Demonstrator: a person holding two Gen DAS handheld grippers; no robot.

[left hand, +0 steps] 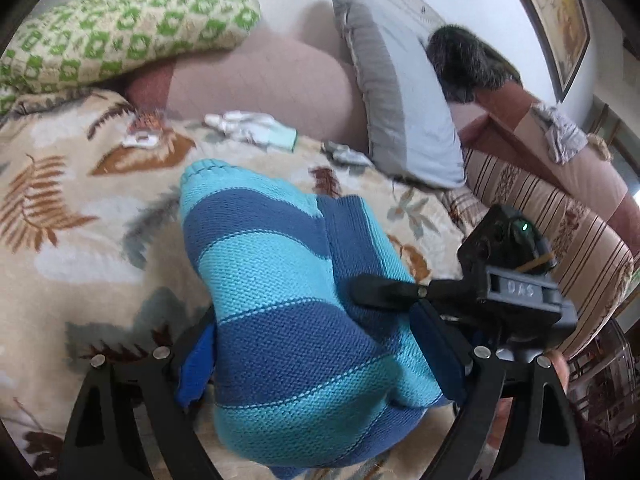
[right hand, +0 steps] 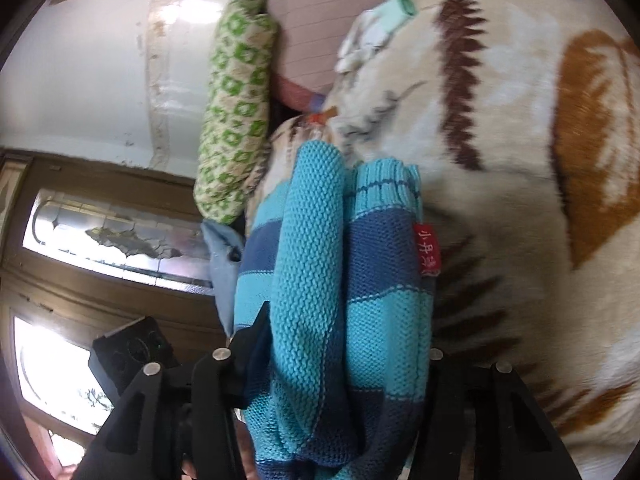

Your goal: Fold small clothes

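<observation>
In the left wrist view, the upper left of the frame holds a green-and-cream patterned cushion (left hand: 120, 36) lying on a pink sofa back (left hand: 260, 84). Below it a cream blanket with brown leaf prints (left hand: 60, 208) covers the seat across the left and centre. Near the upper centre, small pale garments (left hand: 252, 126) lie on the blanket, with a greyish scrap (left hand: 346, 154) just to their right. The blue-striped knit garment (left hand: 288, 304) fills the centre and lower centre, bunched into thick folds. The left gripper (left hand: 316, 364) has its blue-padded fingers (left hand: 196, 372) pressed against either side of the knit, so the jaws are clamped on it. To the right, the right gripper (left hand: 380, 292) reaches in from the side, its black finger lying on the fabric. Further right stand a grey pillow (left hand: 404, 92), a dark furry object (left hand: 468, 60) and a striped sofa arm (left hand: 560, 220); a framed picture (left hand: 556, 12) hangs in the upper right.

In the right wrist view, a window with a wooden frame (right hand: 80, 240) occupies the left. The patterned cushion (right hand: 236, 96) sits upper centre-left. The knit garment (right hand: 336, 300) runs down the centre, with a red label (right hand: 427, 250) on its right edge. The right gripper (right hand: 332, 364) pinches the bunched knit between its black fingers, jaws closed on the fabric. The pale garments (right hand: 376, 28) lie upper centre-right, and the leaf blanket (right hand: 540, 160) fills the right.
</observation>
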